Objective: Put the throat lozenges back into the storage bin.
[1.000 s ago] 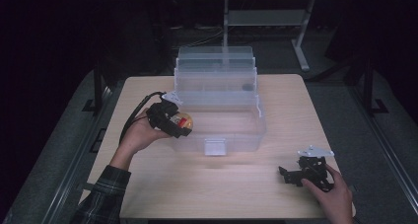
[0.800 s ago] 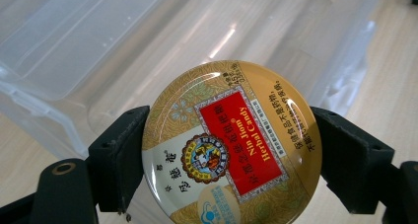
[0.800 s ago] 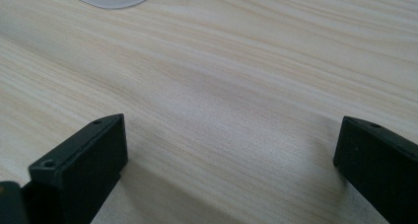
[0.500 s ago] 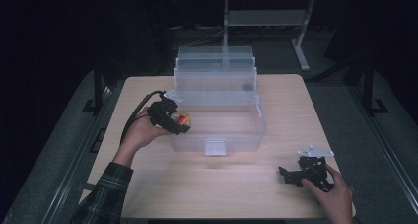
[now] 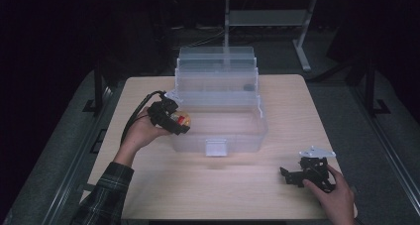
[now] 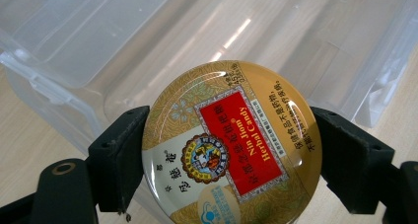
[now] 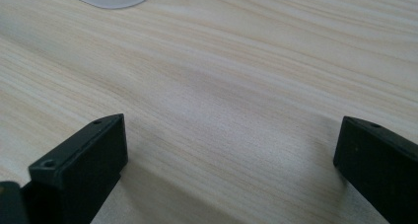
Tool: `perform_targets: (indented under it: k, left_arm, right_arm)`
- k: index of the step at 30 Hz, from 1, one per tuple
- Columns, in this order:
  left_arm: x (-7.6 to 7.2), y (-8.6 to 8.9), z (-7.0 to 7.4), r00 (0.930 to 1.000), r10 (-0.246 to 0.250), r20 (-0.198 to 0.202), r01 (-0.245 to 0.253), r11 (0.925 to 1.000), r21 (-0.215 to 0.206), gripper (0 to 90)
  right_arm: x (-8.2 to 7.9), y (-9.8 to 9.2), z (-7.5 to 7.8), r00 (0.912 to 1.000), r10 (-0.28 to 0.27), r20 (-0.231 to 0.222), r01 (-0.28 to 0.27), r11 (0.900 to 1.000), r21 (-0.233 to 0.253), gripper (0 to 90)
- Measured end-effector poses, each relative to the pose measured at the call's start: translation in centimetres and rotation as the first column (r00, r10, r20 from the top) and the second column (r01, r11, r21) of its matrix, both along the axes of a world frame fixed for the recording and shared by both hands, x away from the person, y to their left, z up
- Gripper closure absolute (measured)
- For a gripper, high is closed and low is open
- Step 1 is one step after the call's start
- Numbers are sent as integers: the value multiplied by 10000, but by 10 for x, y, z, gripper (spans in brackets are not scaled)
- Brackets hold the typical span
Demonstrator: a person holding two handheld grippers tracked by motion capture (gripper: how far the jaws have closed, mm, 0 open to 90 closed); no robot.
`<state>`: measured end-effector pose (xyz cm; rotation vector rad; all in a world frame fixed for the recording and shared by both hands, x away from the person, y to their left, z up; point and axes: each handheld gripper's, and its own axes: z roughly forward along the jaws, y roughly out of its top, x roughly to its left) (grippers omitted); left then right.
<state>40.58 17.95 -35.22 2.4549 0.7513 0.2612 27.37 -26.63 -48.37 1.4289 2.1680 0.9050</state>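
left gripper (image 5: 179, 125) clamps candy tin (image 6: 229, 145) beside clear box (image 5: 218, 131).

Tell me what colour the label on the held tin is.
Red on a gold tin, best in the left gripper view.

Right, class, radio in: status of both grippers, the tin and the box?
Left gripper shut on round gold candy tin, at near-left rim of open clear plastic box. Right gripper open, low over pale wooden table. Nothing blocking.

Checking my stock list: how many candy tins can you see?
1. The candy tin is clamped in the left gripper at the clear plastic box's left wall. Others may be hidden behind the box's cloudy tiers.
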Motion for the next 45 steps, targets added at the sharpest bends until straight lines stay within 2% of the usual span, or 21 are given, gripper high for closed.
perform_targets:
  k: [12, 22, 37, 45]
  left_arm:
    - [1, -1, -2, 9999, -100, -120, 100, 9999, 27, 191]
    - [0, 1, -1, 9998, -190, 33, 190, 9998, -48, 171]
    - [-19, 19, 22, 9983, -28, 583, 61, 9984, -553, 171]
    - [-29, 32, 22, 9978, 166, 642, -114, 9967, -800, 149]
  right_arm:
    - [0, 0, 0, 10000, 4, 5, -4, 10000, -3, 0]
    - [0, 0, 0, 10000, 2, 0, -2, 10000, 2, 0]
    - [0, 0, 0, 10000, 1, -1, -1, 10000, 0, 0]
    - [0, 0, 0, 10000, 3, 1, -3, 10000, 1, 0]
